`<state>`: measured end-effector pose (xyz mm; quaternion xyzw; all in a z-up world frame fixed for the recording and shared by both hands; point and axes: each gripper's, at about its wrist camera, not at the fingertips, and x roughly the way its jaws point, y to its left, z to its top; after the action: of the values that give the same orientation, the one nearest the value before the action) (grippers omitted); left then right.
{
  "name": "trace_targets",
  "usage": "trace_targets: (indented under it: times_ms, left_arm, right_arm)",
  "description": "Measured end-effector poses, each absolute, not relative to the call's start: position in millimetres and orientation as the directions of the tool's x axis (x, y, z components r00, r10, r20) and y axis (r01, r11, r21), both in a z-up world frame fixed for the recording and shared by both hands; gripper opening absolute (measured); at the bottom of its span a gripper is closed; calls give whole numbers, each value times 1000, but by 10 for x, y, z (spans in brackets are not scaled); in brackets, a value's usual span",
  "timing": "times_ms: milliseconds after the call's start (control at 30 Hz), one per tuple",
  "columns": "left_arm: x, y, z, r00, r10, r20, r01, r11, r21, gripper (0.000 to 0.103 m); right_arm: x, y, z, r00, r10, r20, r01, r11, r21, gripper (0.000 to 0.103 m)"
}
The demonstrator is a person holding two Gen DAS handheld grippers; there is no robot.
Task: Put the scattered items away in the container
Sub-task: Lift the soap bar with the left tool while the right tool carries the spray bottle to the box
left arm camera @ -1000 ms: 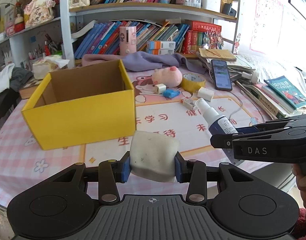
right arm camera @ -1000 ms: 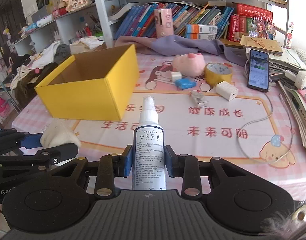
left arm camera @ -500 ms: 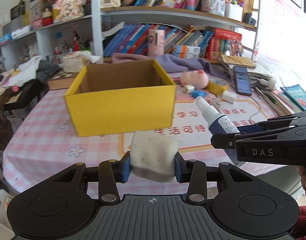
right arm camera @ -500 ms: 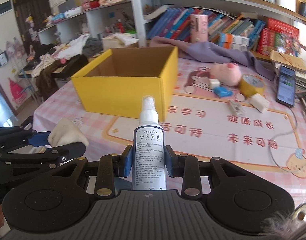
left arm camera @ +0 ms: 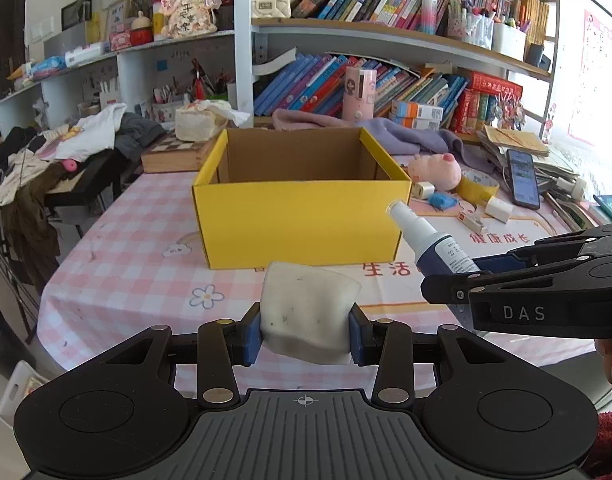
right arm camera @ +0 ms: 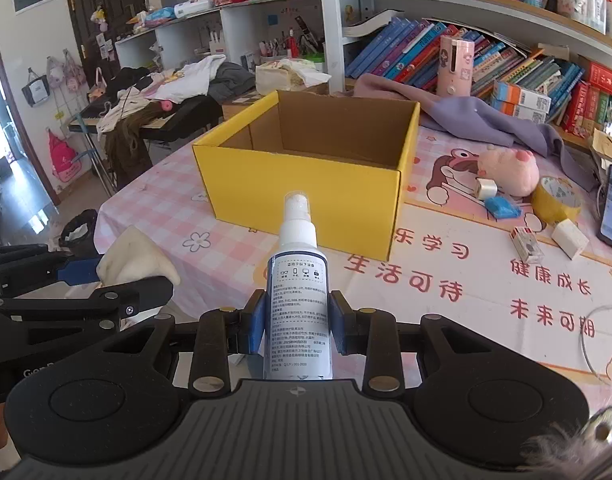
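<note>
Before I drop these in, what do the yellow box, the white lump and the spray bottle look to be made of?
Yellow box: corrugated cardboard, matte yellow outside, raw brown inside, with folded flaps at the corners. White lump in the left gripper: likely sponge or foam, dull, speckled, bulging between the pads. Spray bottle in the right gripper: probably plastic, with a smooth white sprayer and printed label.

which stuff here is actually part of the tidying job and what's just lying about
Part of the job:
- yellow box, open, nothing visible inside
- white sponge, in the left gripper
- spray bottle, in the right gripper
- pink plush pig, yellow tape roll, blue clip, small white blocks

Just lying about:
- phone
- purple cloth
- shelved books
</note>
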<state>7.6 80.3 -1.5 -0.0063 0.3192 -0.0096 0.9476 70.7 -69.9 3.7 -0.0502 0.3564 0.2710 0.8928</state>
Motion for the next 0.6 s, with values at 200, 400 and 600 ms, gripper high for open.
trace_targets:
  times_ms: [200,400,600]
  left_arm:
    - [93,875,3,799,-8,-601,3,1000,-10,39]
    - [169,910,-19,789,-14,-615,5,1000,-16,39]
    - [240,874,-76,776,-27,-630,13,1000,-27,39]
  right_arm:
    - [715,-590,64,596,462,-656,-540,836,98,31]
    - [766,-564,47,588,454,-669,-534,840,101,31]
    - [825,-556,25,579,455,-677,-545,833,94,31]
